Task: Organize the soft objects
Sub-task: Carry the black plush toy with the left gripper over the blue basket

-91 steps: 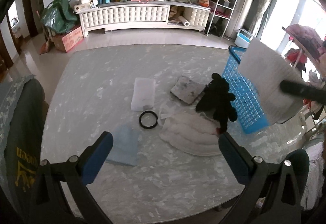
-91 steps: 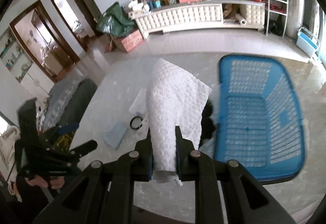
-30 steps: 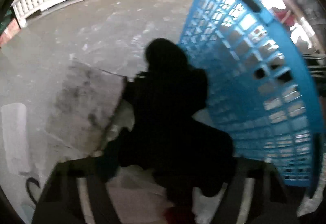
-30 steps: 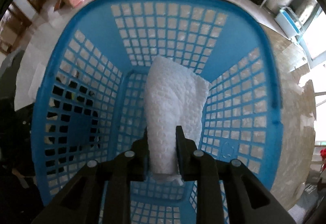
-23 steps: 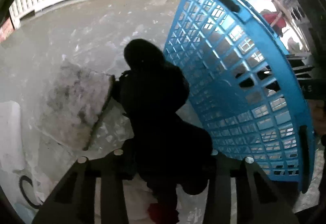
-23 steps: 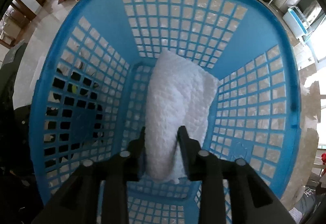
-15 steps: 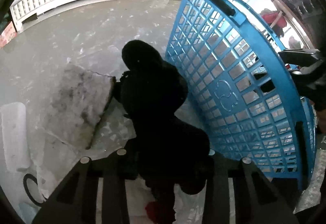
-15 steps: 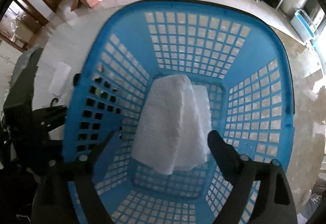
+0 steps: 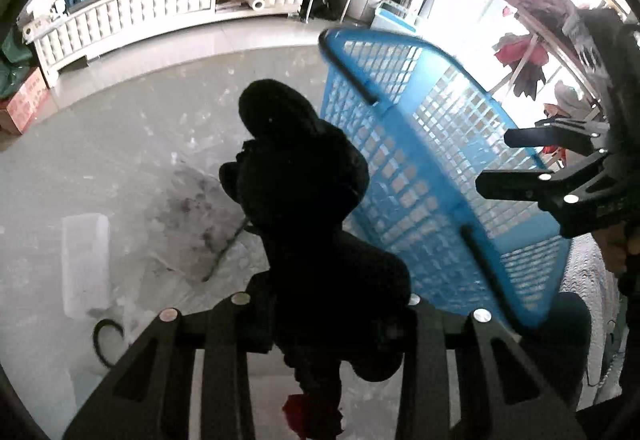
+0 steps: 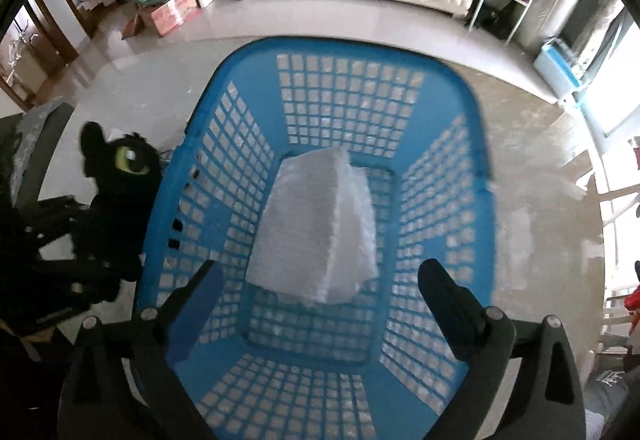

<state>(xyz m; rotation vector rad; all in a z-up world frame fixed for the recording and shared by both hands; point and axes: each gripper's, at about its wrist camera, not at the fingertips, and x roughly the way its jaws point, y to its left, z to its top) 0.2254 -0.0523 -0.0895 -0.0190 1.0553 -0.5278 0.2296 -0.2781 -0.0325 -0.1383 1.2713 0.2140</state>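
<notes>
Black plush toy [image 9: 304, 200]: dark fuzzy body, rounded head, one yellow-green eye visible in the right wrist view, a red bit at its lower end. Long axis runs roughly bottom-centre to upper-centre of the left wrist frame, head end up and away from the camera. It sits just left of the blue basket [image 9: 432, 176], centre frame, over the marble surface [image 9: 120, 144].

Left tool [image 9: 332, 304]: jaws have just been closing, now clamped on the plush toy's lower body.

Right tool [image 10: 320, 288]: jaws have just been opening, now spread wide with nothing gripped. White quilted cloth [image 10: 316, 228] lies bunched on the basket floor, centre of the right wrist frame, clear of both fingers.
</notes>
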